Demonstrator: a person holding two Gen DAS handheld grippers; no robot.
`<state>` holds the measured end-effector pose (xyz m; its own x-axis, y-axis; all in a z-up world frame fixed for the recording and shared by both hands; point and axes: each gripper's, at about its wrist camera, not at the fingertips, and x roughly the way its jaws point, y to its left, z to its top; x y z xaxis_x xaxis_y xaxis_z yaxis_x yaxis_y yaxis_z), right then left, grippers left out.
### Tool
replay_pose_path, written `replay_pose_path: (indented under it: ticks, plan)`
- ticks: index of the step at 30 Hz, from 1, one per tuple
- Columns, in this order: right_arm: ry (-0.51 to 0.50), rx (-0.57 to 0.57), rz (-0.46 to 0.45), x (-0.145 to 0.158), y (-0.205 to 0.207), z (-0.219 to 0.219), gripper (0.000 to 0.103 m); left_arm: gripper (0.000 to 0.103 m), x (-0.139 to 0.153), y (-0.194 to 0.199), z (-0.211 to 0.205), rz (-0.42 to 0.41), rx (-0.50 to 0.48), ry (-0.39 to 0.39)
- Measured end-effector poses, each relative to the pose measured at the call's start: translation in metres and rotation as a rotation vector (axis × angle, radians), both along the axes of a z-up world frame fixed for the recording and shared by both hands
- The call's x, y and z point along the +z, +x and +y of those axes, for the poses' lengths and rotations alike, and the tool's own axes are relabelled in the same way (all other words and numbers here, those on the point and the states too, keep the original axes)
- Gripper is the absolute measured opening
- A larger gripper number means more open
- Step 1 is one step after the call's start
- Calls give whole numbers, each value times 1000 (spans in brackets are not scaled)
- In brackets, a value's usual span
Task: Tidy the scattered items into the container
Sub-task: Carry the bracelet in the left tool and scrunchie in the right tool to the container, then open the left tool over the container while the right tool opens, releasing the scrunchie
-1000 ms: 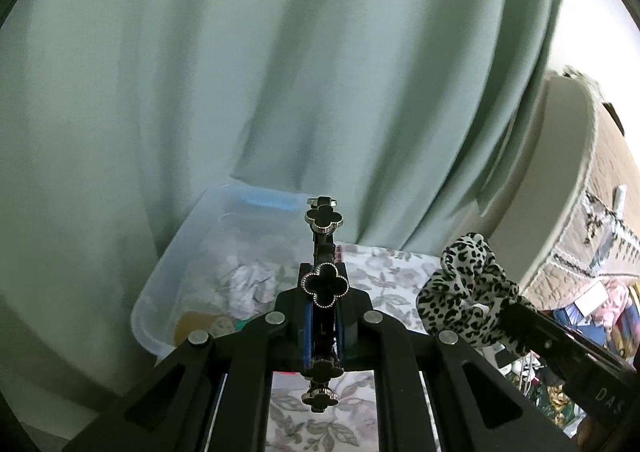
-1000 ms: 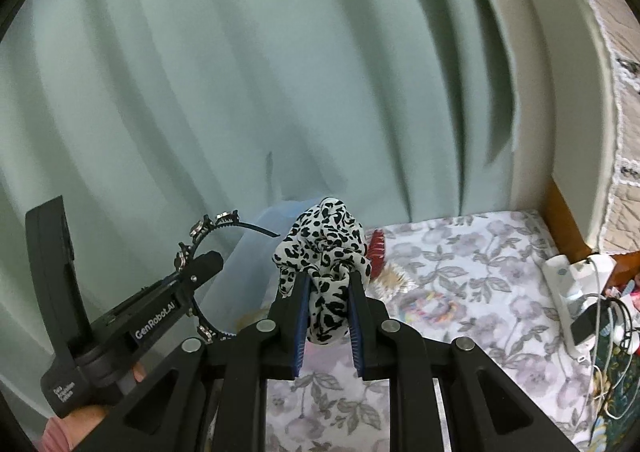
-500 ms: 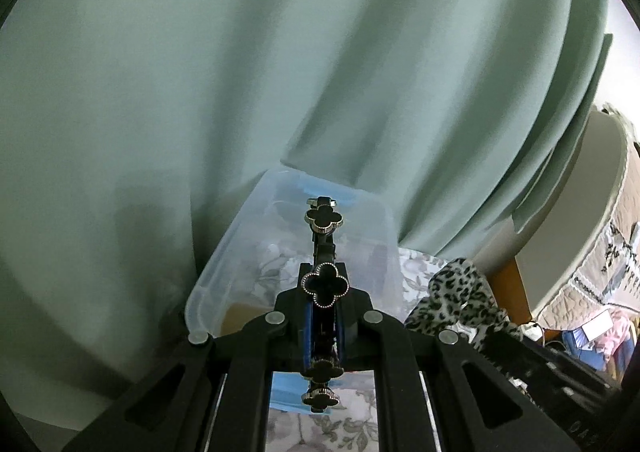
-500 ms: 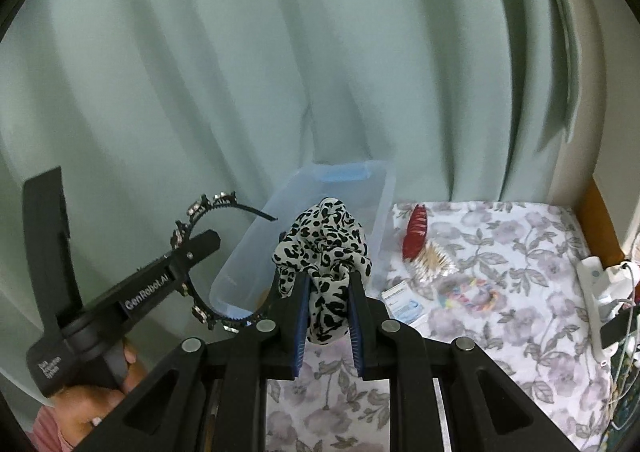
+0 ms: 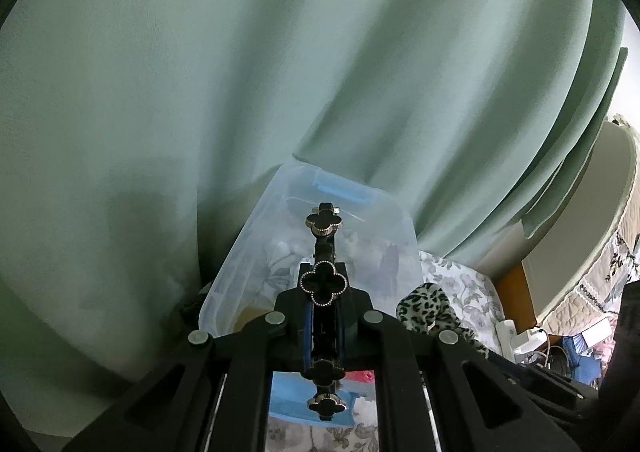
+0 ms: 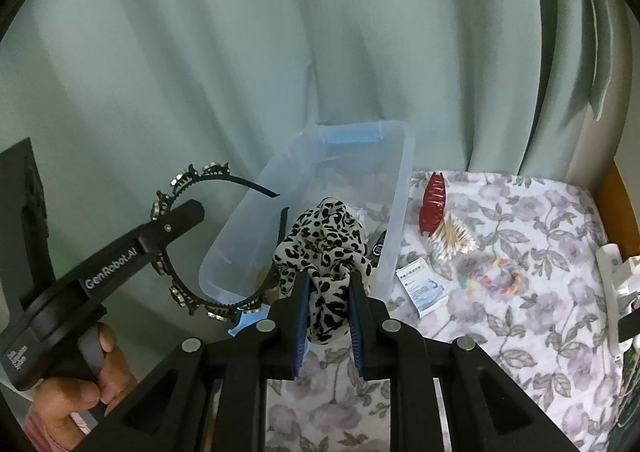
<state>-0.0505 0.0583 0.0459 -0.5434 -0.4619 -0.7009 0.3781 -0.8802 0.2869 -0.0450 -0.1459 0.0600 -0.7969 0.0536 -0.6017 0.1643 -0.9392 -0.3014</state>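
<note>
My left gripper (image 5: pixel 324 298) is shut on a black headband with clover studs (image 5: pixel 323 282), held in the air in front of the clear plastic bin (image 5: pixel 256 248). In the right wrist view the left gripper (image 6: pixel 188 218) and the headband (image 6: pixel 182 294) hang left of the bin (image 6: pixel 402 188). My right gripper (image 6: pixel 326 284) is shut on a leopard-print scrunchie (image 6: pixel 322 236), held just before the bin's near end. The scrunchie also shows in the left wrist view (image 5: pixel 430 304).
On the floral cloth (image 6: pixel 520 316) right of the bin lie a red hair claw (image 6: pixel 433 200), a bundle of cotton swabs (image 6: pixel 454 236), a pastel bracelet (image 6: pixel 492 276) and a white packet (image 6: pixel 420 284). A green curtain (image 6: pixel 280 52) hangs behind. A white power strip (image 6: pixel 618 272) lies at far right.
Both grippers have moved nearer the bin with their items still held, and both views have tilted down, so the bin and the cloth now show more fully.
</note>
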Motion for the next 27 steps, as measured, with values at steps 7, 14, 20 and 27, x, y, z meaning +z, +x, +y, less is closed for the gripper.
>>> replay_pose_path:
  ticks: [7, 14, 20, 27]
  plan:
    - [8, 7, -33, -14, -12, -4, 22, 9, -2, -8, -6, 36, -9, 6]
    - [19, 10, -68, -28, -22, -7, 23, 9, -9, -19, -8, 20, -11, 0]
    - [25, 5, -84, -34, -30, -7, 28, 17, -14, -24, -7, -15, -9, 5]
    - [26, 1, -84, -36, -30, -8, 37, 45, -10, -17, -2, -9, -17, 0]
